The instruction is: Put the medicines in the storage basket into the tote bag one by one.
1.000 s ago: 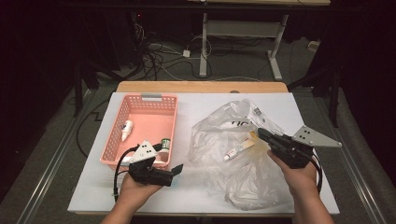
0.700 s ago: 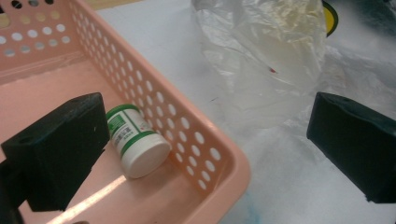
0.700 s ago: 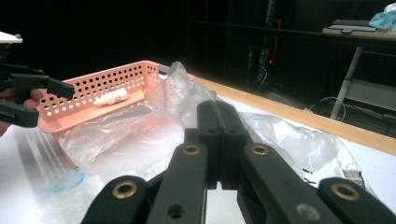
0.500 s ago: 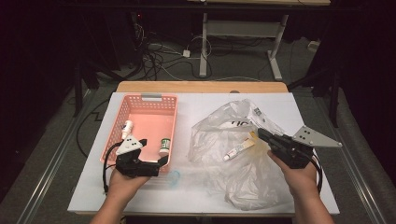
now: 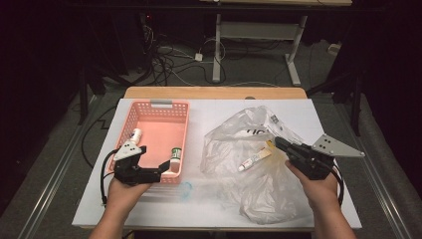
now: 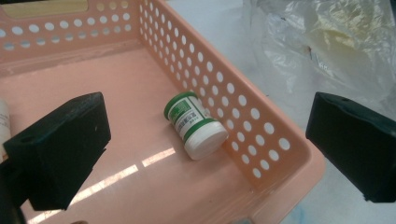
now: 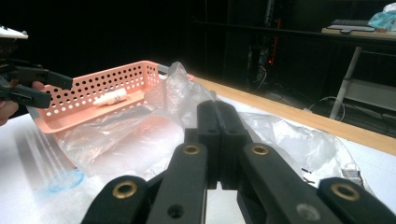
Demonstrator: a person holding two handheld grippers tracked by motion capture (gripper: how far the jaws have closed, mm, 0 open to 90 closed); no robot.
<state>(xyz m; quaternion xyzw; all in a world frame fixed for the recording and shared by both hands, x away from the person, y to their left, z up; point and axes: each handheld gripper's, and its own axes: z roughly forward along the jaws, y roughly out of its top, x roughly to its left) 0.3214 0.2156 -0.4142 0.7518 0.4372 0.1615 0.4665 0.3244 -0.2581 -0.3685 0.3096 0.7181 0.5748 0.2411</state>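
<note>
My left gripper [image 5: 158, 167] [image 6: 205, 135] hangs open over the near right corner of a pink perforated basket [image 5: 154, 110] [image 6: 243, 116]. One jaw is inside the basket and one is outside its wall. Between them, on the basket floor, lies a small white jar with a green label [image 5: 174, 154] [image 6: 195, 124], untouched. A white bottle [image 5: 135, 134] [image 7: 111, 97] lies further left in the basket. My right gripper [image 5: 278, 144] [image 7: 217, 116] is shut, its tips at a crumpled clear plastic bag [image 5: 263, 194] [image 7: 140, 135]. I cannot tell whether film is pinched. A small tube [image 5: 253, 160] lies inside the bag.
A flat clear sleeve with a blue ring [image 5: 186, 189] [image 7: 65, 179] lies on the white tabletop [image 5: 214, 112] just in front of the basket. A wooden strip [image 5: 214, 92] borders the far table edge. Cables and desk legs stand on the dark floor beyond.
My left gripper has moved left and slightly away from me, from above the clear sleeve to the basket's near right corner. The right gripper and the bag have stayed put.
</note>
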